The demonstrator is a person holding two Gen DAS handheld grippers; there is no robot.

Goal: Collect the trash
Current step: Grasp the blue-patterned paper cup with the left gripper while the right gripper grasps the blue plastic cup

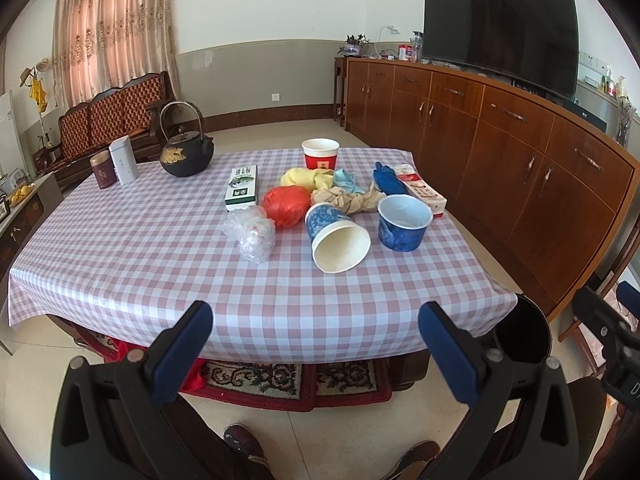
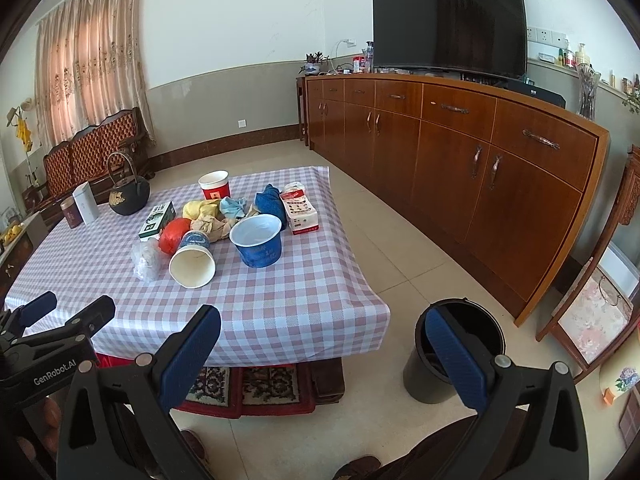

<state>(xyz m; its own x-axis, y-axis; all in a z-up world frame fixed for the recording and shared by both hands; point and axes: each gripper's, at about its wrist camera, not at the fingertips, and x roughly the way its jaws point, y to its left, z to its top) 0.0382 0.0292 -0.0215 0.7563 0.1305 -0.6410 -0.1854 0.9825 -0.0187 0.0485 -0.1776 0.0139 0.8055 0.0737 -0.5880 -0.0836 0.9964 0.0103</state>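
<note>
trash sits bunched mid-table on the pink checked tablecloth (image 1: 160, 264): a tipped blue paper cup (image 1: 338, 236), an upright blue paper bowl (image 1: 404, 222), a red crumpled bag (image 1: 286, 205) and a clear plastic wad (image 1: 252, 232). left gripper (image 1: 316, 344) and right gripper (image 2: 320, 344) both hang wide open, holding nothing, short of the table. black round bin (image 2: 456, 352) stands on the floor beside it.

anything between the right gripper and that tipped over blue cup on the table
Nothing visible. Only bare checked tablecloth lies between the open right gripper and the tipped blue cup. The clear plastic wad sits beside the cup, off the path.
</note>
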